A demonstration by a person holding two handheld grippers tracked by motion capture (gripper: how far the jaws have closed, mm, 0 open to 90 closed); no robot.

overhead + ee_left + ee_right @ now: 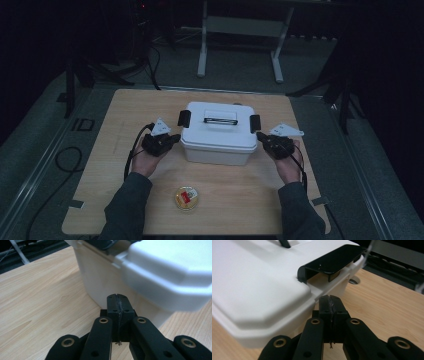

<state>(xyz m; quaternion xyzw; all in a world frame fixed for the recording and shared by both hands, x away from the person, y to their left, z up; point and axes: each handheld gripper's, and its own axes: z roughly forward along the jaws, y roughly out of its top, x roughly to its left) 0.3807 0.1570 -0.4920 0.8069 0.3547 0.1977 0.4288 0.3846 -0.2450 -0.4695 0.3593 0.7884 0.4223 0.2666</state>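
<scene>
**One white box between two closed grippers**

On the wooden table (125,115) there is one white box (219,132) with its lid on, one thin black handle (220,120) on top and two black side latches (184,118). One small round container (186,198) stands near the front edge, well apart from the box.

The left gripper (173,138) is just beside the box's left wall, its jaws pressed together and empty. The right gripper (261,136) is just beside the right wall, jaws also together, holding nothing.

The right gripper view shows the right latch (332,263) from close, lying over the lid's edge. The left gripper view (117,301) shows the box's side wall under the lid rim.
</scene>
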